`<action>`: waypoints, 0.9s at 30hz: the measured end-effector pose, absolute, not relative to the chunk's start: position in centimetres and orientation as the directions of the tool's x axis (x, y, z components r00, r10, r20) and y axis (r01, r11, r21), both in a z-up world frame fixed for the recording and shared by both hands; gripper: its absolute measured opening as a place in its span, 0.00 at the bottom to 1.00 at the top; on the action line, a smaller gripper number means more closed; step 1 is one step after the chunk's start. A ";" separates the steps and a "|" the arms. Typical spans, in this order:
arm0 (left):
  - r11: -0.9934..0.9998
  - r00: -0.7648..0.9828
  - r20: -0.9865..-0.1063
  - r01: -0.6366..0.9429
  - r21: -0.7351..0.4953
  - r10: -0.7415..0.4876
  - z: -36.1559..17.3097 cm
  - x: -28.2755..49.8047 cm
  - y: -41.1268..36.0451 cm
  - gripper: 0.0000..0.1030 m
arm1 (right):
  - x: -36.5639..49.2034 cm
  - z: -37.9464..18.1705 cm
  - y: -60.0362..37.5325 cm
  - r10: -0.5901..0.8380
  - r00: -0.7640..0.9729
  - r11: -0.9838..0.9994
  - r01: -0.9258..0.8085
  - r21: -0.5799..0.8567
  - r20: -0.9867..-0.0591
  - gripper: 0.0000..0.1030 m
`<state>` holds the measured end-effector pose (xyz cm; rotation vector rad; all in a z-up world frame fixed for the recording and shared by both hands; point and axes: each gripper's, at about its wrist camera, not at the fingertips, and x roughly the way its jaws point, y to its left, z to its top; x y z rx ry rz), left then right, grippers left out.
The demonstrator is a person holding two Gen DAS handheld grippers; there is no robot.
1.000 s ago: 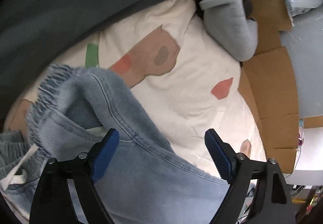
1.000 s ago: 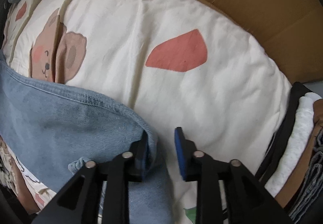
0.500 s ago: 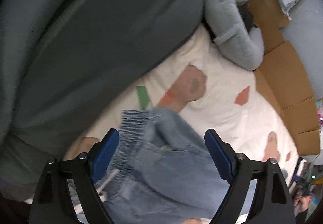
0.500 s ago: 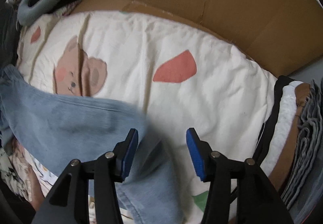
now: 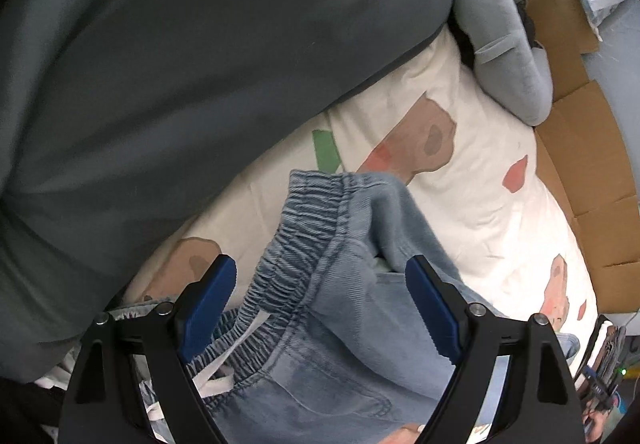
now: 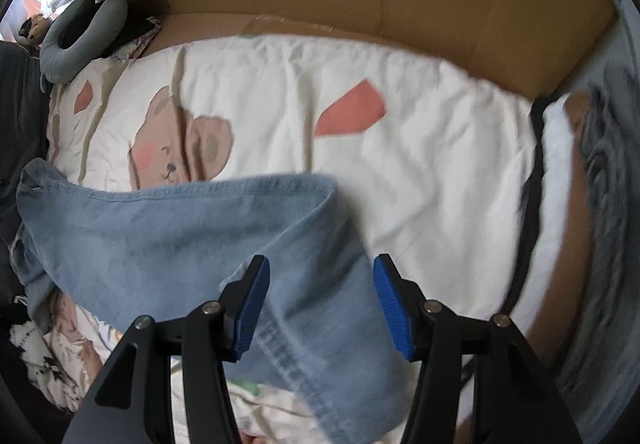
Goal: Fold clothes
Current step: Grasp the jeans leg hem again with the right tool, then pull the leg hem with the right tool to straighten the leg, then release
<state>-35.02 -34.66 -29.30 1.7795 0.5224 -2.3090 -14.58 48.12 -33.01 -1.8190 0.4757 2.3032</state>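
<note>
Jaws on both my grippers stand wide apart now and grip nothing. On the left, my left gripper [image 5: 320,308] hangs above the elastic waistband [image 5: 304,244] of the jeans [image 5: 352,344]; a second ago those jaws sat low against the denim, and since then I have lifted away, so the waist lies on the bed free of me. On the right, my right gripper [image 6: 320,308] has let go too: a second ago its jaws were nearly closed at a hem edge, and now they are spread with the denim lying loose below them.

To my reading, a fold has just been laid down and released, though whether more folds are wanted I cannot settle from this.

Across from left to right, the jeans are pale blue and soft, with a gathered waistband and a white drawstring [image 5: 224,364] at the left end. The leg [image 6: 168,236] runs over the cream bear-print quilt [image 6: 420,172] and doubles back at a blunt fold near my right gripper. A stack of folded clothes [image 6: 576,204] sits at the quilt's right edge.
</note>
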 end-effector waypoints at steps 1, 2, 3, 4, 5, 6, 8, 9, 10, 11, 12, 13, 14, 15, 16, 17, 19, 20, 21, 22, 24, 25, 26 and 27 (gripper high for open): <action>-0.922 -0.267 -0.961 0.352 -0.165 0.070 -29.6 -35.0 -34.7 0.84 | -14.5 -33.4 47.5 -0.067 -0.240 -0.937 -0.317 0.143 -0.968 0.50; -0.921 -0.266 -0.961 0.353 -0.165 0.070 -29.8 -34.9 -34.8 0.84 | -14.4 -33.9 46.7 -0.067 -0.235 -0.940 -0.311 0.140 -0.970 0.51; -0.920 -0.270 -0.960 0.353 -0.169 0.073 -30.0 -34.9 -34.8 0.84 | -14.3 -34.6 45.8 -0.068 -0.228 -0.942 -0.307 0.138 -0.971 0.52; -0.919 -0.274 -0.959 0.353 -0.173 0.076 -30.2 -34.8 -34.8 0.84 | -14.3 -35.1 45.0 -0.072 -0.223 -0.943 -0.301 0.139 -0.972 0.54; -0.918 -0.278 -0.957 0.353 -0.181 0.082 -30.5 -34.7 -34.9 0.84 | -14.4 -35.7 44.2 -0.081 -0.218 -0.945 -0.293 0.144 -0.973 0.57; -0.916 -0.282 -0.955 0.354 -0.189 0.088 -30.7 -34.7 -34.9 0.84 | -14.5 -36.3 43.5 -0.084 -0.214 -0.948 -0.283 0.144 -0.973 0.58; -0.913 -0.285 -0.954 0.358 -0.194 0.091 -31.3 -34.7 -34.8 0.84 | -14.8 -37.4 41.9 -0.081 -0.205 -0.957 -0.259 0.134 -0.975 0.59; -0.912 -0.283 -0.954 0.360 -0.198 0.095 -31.6 -34.7 -34.8 0.84 | -15.0 -38.0 41.5 -0.074 -0.197 -0.959 -0.256 0.124 -0.978 0.59; -0.910 -0.282 -0.954 0.363 -0.202 0.100 -32.0 -34.7 -34.8 0.84 | -15.2 -38.6 41.3 -0.061 -0.186 -0.958 -0.264 0.110 -0.981 0.59; -0.907 -0.280 -0.954 0.364 -0.210 0.108 -32.4 -34.8 -34.7 0.84 | -15.3 -39.2 41.1 -0.048 -0.175 -0.958 -0.272 0.096 -0.983 0.60; -0.908 -0.278 -0.954 0.362 -0.212 0.112 -32.7 -34.9 -34.6 0.84 | -15.4 -39.7 41.0 -0.038 -0.166 -0.958 -0.274 0.083 -0.985 0.60; -0.908 -0.276 -0.954 0.359 -0.214 0.115 -32.9 -34.9 -34.4 0.84 | -15.4 -40.0 41.0 -0.031 -0.158 -0.960 -0.271 0.074 -0.987 0.60; -0.910 -0.276 -0.954 0.354 -0.215 0.118 -33.2 -35.0 -34.2 0.84 | -15.4 -40.3 40.9 -0.023 -0.151 -0.961 -0.269 0.064 -0.988 0.60; -0.912 -0.275 -0.954 0.351 -0.214 0.118 -33.4 -35.1 -34.1 0.84 | -15.4 -40.6 40.9 -0.016 -0.143 -0.963 -0.266 0.054 -0.990 0.60; -0.913 -0.275 -0.955 0.350 -0.209 0.113 -33.6 -35.1 -34.0 0.84 | -15.4 -40.9 40.8 -0.008 -0.136 -0.964 -0.262 0.044 -0.991 0.60; -0.913 -0.275 -0.955 0.351 -0.206 0.109 -33.8 -35.1 -33.9 0.84 | -15.4 -41.3 40.8 -0.001 -0.128 -0.965 -0.259 0.034 -0.992 0.59; -0.909 -0.280 -0.954 0.364 -0.205 0.103 -34.1 -35.0 -33.9 0.84 | -15.4 -41.7 40.8 0.014 -0.115 -0.967 -0.255 0.015 -0.993 0.46; -0.905 -0.285 -0.953 0.372 -0.207 0.101 -34.2 -35.0 -33.9 0.84 | -15.3 -41.5 41.0 0.011 -0.112 -0.966 -0.259 0.018 -0.994 0.41; -0.902 -0.290 -0.952 0.379 -0.209 0.098 -34.2 -34.9 -33.9 0.84 | -15.2 -41.3 41.4 -0.002 -0.108 -0.963 -0.266 0.031 -0.994 0.26; -0.899 -0.296 -0.950 0.385 -0.210 0.095 -34.1 -34.8 -33.8 0.84 | -15.1 -41.1 41.8 -0.009 -0.102 -0.961 -0.274 0.037 -0.995 0.12; -0.899 -0.304 -0.948 0.383 -0.213 0.095 -34.0 -34.4 -33.5 0.84 | -14.8 -40.5 42.6 0.010 -0.100 -0.959 -0.284 0.019 -0.995 0.12; -0.900 -0.305 -0.947 0.380 -0.214 0.097 -34.0 -34.3 -33.4 0.84 | -14.6 -40.0 43.0 0.023 -0.103 -0.959 -0.284 0.007 -0.994 0.11; -0.901 -0.306 -0.947 0.376 -0.215 0.098 -34.0 -34.1 -33.2 0.84 | -14.5 -39.5 43.4 0.036 -0.108 -0.960 -0.280 -0.004 -0.993 0.11; -0.904 -0.307 -0.947 0.370 -0.214 0.098 -33.9 -33.9 -33.0 0.84 | -14.5 -39.0 43.8 0.047 -0.115 -0.961 -0.277 -0.014 -0.992 0.11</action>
